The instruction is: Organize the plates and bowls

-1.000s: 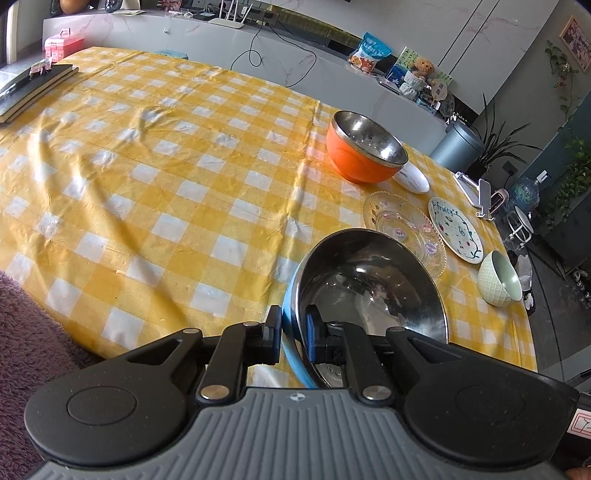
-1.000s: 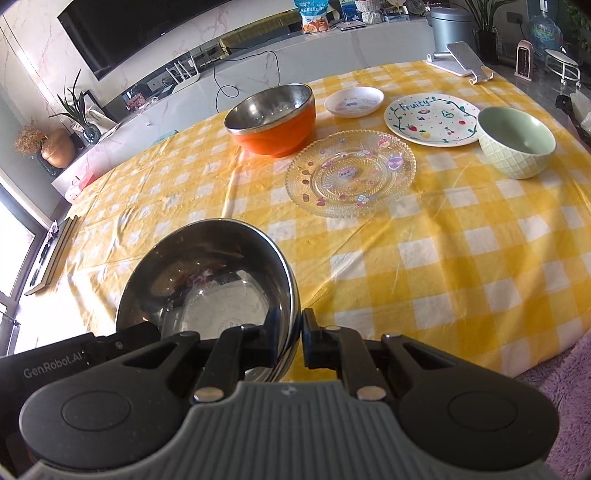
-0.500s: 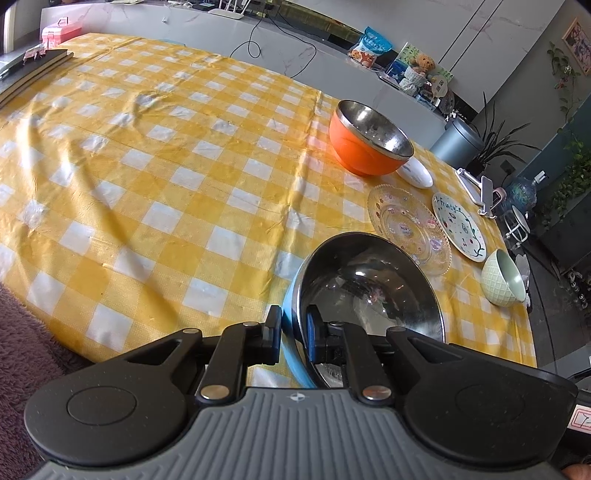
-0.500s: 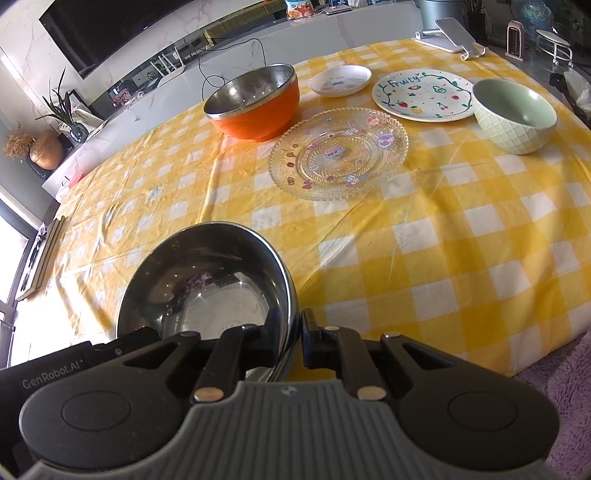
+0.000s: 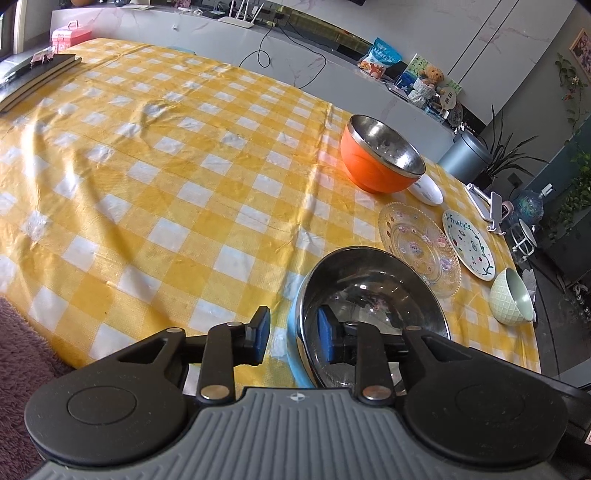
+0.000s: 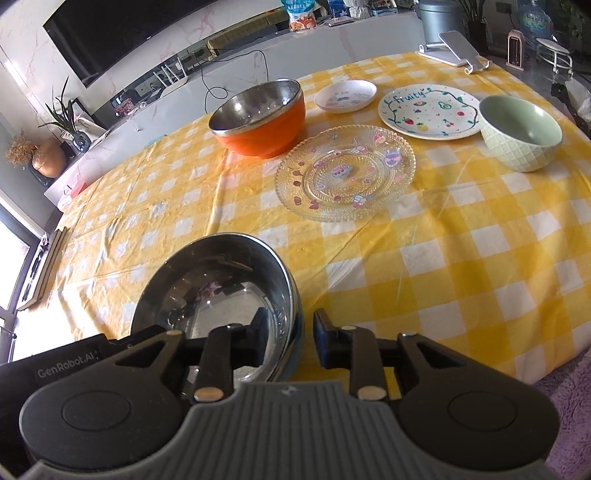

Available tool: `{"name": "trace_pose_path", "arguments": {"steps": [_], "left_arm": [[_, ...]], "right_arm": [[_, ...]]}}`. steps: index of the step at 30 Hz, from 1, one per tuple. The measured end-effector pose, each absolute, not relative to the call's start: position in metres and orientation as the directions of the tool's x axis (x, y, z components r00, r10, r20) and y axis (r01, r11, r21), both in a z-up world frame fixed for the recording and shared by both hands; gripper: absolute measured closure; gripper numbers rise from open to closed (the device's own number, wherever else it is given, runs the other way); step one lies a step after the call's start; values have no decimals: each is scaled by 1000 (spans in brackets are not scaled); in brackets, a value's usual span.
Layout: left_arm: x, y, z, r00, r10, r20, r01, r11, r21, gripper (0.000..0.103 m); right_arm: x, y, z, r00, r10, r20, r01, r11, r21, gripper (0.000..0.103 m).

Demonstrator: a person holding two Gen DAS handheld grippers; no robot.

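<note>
A steel bowl with a light blue outside [image 5: 373,306] [image 6: 214,291] sits on the yellow checked tablecloth [image 5: 166,184] near the table's front edge. My left gripper [image 5: 293,338] straddles its left rim and my right gripper [image 6: 291,343] its right rim. Both sets of jaws are opening, and the pads stand clear of the rim between them. Farther back are an orange steel-lined bowl [image 5: 373,173] [image 6: 266,122], a clear glass plate [image 5: 417,247] [image 6: 347,173], a "Fruity" plate [image 5: 469,243] [image 6: 428,110], a small white dish [image 5: 426,190] [image 6: 345,96] and a green bowl [image 5: 511,295] [image 6: 521,133].
A phone stand [image 6: 454,51] stands at the table's far right corner. Dark books [image 5: 33,74] and a pink box [image 5: 70,35] lie at the far left. A purple rug [image 5: 18,350] borders the table's front edge. A grey bin [image 5: 469,162] stands beyond the table.
Both grippers were shut on the steel bowl's rim; now their fingers have spread apart and let go of it. The bowl stays where it was.
</note>
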State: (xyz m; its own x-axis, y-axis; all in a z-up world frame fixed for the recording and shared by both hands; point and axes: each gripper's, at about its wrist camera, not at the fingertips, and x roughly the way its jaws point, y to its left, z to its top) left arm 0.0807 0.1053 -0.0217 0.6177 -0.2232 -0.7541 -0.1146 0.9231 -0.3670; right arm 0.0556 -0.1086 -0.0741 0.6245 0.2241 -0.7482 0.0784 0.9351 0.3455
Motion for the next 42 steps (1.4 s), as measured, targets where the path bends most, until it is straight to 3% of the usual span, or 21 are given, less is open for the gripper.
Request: {"name": "trace_pose_path", "arguments": {"steps": [9, 25, 42], "left_arm": [[76, 105, 18, 686, -219, -694, -40, 941, -336, 58], [174, 88, 58, 616, -301, -728, 83, 944, -320, 58], [332, 79, 3, 544, -270, -795, -34, 939, -343, 58]], "right_arm": [[47, -122, -41, 698, 218, -683, 46, 937, 346, 72], [131, -149, -12, 689, 185, -701, 60, 949, 309, 72], [300, -141, -36, 627, 158, -763, 83, 960, 267, 73]]}}
